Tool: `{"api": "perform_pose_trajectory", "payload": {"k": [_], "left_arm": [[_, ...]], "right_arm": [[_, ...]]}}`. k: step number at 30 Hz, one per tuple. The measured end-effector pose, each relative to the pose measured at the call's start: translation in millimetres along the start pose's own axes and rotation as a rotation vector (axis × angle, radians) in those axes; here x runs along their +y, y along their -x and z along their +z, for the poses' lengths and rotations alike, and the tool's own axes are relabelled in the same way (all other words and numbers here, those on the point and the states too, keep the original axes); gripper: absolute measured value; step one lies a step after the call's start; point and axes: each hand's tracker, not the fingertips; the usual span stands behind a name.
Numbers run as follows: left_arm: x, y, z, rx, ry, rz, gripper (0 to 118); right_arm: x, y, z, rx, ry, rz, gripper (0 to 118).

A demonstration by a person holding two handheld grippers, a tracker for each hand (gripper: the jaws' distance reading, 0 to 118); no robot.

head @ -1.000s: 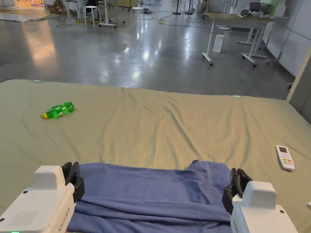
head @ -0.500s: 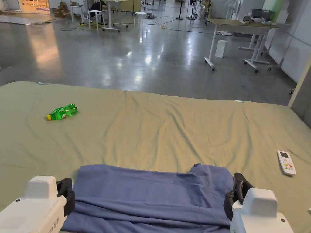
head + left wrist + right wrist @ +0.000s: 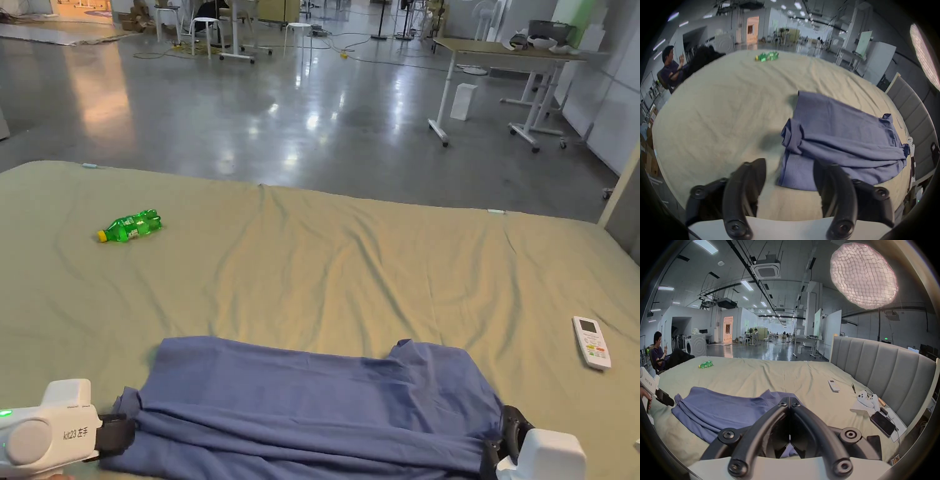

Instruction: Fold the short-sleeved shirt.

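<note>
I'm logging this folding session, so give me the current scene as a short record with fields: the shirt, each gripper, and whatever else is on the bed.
shirt: blue short-sleeved shirt, lying partly folded and creased near the bed's front edge
left gripper: left gripper, fingers apart, beside the shirt's left edge, gripping nothing
right gripper: right gripper, fingers together at the shirt's right end; cloth between them cannot be told
bed: green sheet
other items: green bottle lying far left; white remote on the right
</note>
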Motion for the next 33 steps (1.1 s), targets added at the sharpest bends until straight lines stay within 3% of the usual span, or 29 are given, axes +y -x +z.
{"api": "perform_pose_trajectory", "payload": {"k": [6,8,9,11,13,17,18,20,22,24,26,33], "left_arm": [[-6.1,-5.8,-43.4,0.09,0.169,-0.085,67],[-13.9,-15.8,-37.1,0.117,0.101,-0.121,63],[-14.5,-19.8,-36.1,0.125,0.108,-0.118,54],[-14.7,-26.9,-32.6,0.115,0.102,-0.133,19],[-17.8,-31.7,-28.7,0.113,0.091,-0.179,9],[-20.2,-34.8,-25.5,0.102,0.099,-0.227,8],[-19.3,-33.9,-23.9,0.101,0.098,-0.226,8],[-19.0,-31.3,-20.6,0.095,0.092,-0.221,8],[-19.6,-31.7,-17.3,0.095,0.079,-0.224,8],[-18.4,-41.4,4.0,0.095,0.075,-0.225,8],[-19.9,-42.9,6.0,0.094,0.075,-0.224,8],[-19.1,-35.7,-2.8,0.092,0.077,-0.233,8]], "right_arm": [[-17.0,-17.4,-4.2,-0.03,0.065,-0.005,0],[-21.3,-24.0,-4.3,-0.04,0.096,-0.016,0],[-23.0,-26.8,-3.6,-0.043,0.11,-0.021,0],[-28.7,-35.2,-6.5,-0.062,0.149,-0.013,0],[-33.8,-46.0,-11.1,-0.069,0.193,-0.008,0],[-50.7,-75.5,-34.3,-0.058,0.332,-0.011,3],[-57.0,-81.3,-40.3,-0.042,0.41,-0.048,9],[-58.8,-90.1,-55.2,0.011,0.46,-0.001,37],[-62.3,-93.2,-67.8,0.076,0.525,0.003,47],[-65.8,-92.4,-83.6,0.107,0.583,0.02,50],[-63.4,-84.8,-92.7,0.111,0.622,0.055,63],[-97.6,-71.6,-132.5,0.14,0.772,0.102,65]]}}
